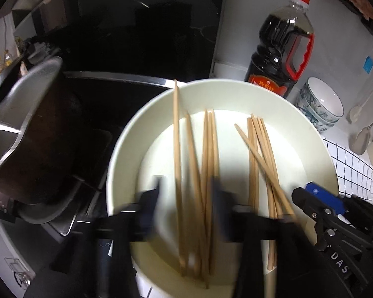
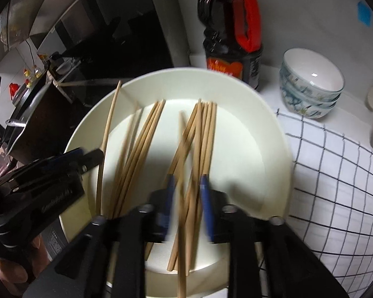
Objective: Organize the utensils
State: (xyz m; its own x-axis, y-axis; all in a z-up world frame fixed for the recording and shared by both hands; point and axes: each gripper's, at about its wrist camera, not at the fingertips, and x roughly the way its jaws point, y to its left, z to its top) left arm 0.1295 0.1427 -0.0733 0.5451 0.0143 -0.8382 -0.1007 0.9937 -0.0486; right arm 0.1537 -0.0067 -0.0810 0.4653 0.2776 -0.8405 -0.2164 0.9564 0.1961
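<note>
resting loose in a white bowl (image 1: 126, 134), two chopstick (image 1: 209, 154) bunches lie unsorted; both tongs (image 1: 186, 198) (image 2: 187, 188) hang open around them, gripping nothing.

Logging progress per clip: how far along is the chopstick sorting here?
Done: chopsticks lie in two loose bunches in the white bowl.
In hand: left gripper straddles the left bunch, right gripper the right bunch; neither visibly clamps.
Left: one stray chopstick leans on the rim.
</note>
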